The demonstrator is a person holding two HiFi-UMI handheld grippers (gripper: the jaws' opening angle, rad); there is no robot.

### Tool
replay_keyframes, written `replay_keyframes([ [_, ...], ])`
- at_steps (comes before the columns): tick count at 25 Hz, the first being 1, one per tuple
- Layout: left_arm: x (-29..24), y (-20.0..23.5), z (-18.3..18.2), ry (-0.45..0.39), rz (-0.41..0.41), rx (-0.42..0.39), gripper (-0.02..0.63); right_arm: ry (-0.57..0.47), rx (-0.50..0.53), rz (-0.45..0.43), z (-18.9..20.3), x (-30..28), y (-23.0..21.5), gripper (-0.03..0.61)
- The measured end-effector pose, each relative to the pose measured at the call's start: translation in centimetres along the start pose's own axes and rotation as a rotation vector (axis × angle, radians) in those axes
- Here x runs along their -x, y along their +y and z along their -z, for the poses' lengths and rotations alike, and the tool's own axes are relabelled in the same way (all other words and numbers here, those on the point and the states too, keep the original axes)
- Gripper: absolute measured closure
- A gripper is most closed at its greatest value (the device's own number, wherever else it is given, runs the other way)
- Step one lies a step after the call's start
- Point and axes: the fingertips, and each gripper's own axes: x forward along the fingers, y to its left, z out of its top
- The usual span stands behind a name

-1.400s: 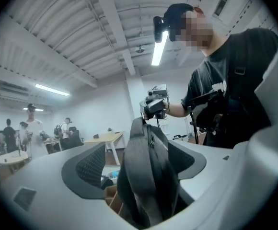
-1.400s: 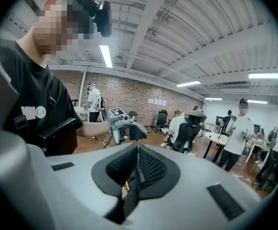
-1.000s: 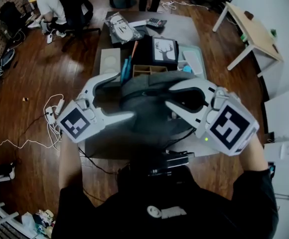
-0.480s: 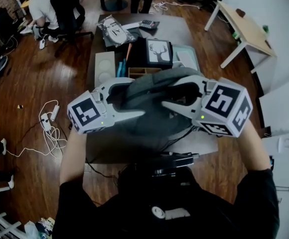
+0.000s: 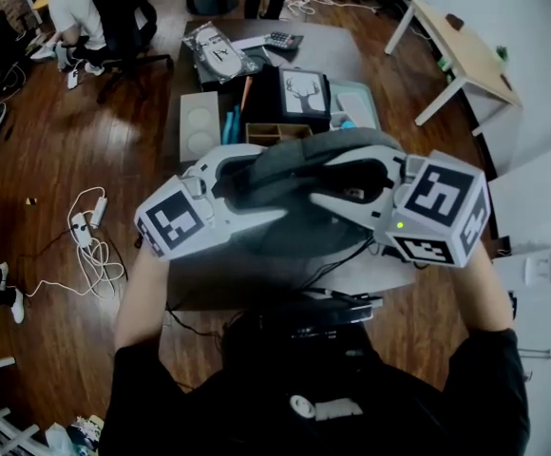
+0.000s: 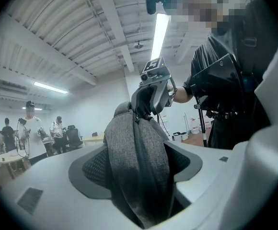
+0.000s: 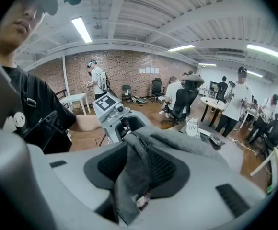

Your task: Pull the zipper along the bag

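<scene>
Bag (image 5: 294, 174): grey fabric, held clear of the tabletop (image 5: 347, 50) and strung between the two tools in front of the person's chest.

Left hand-held gripper (image 5: 271, 183): its jaws have just been closing and now bear on a thick upright fold of the bag, which fills the gap between the pads.

Right hand-held gripper (image 5: 325, 179): its jaws have just been opening slightly, but a thinner fold with the zipper (image 7: 140, 150) running through it is still pinched between them. Whether the pads bear on the zipper's pull or only on cloth beside it cannot be told.

Assessed risks:
- If the right grip is on cloth alone, a pull would likely drag the whole bag and the slider would not travel.
- The left hold is on a bulky, soft fold. Under tension the cloth could creep out of the jaws, leaving nothing to brace against.
- The bag hangs slack between the two grips. A track that is not stretched straight may buckle and jam the slider, or catch fabric.
- Should either grip fail, the bag would probably drop onto the cluttered tabletop below.
</scene>
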Motion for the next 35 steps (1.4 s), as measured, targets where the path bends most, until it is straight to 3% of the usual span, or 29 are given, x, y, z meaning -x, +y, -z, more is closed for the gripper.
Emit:
replay_keyframes([
  [5,-0.1,-0.4,-0.3,-0.021,0.006,-0.017,0.282,0.025,0.050,-0.014,-0.1,-0.2,1.2,0.434],
  [10,-0.1,0.0,-0.2,-0.008,-0.024,-0.032,0.279,0.097,0.212,0.131,0.4,-1.7,0.2,0.462],
  [12,-0.1,0.2,-0.1,0.000,-0.029,-0.037,0.274,0.124,0.296,0.198,0.6,-2.2,-0.3,0.506],
  [15,0.0,0.7,-0.1,0.014,-0.033,-0.075,0.259,0.126,0.368,0.240,0.4,-2.6,-0.7,0.517],
  [20,1.3,0.4,-0.1,0.018,0.014,-0.085,0.259,0.114,0.315,0.175,-0.3,-1.6,-0.4,0.552],
  [24,2.2,0.5,-0.3,0.007,0.009,-0.038,0.259,0.160,0.405,0.181,-0.1,-1.8,-0.3,0.565],
  [28,1.9,0.6,-0.2,0.025,-0.030,-0.093,0.259,0.177,0.495,0.240,0.2,-2.6,-0.7,0.563],
  [31,3.1,0.9,-1.1,0.024,-0.046,-0.137,0.259,0.159,0.449,0.207,-0.1,-2.7,-0.4,0.566],
  [35,4.7,1.8,-3.8,0.004,-0.085,-0.090,0.259,0.142,0.360,0.151,-0.7,-2.0,-0.3,0.568],
])
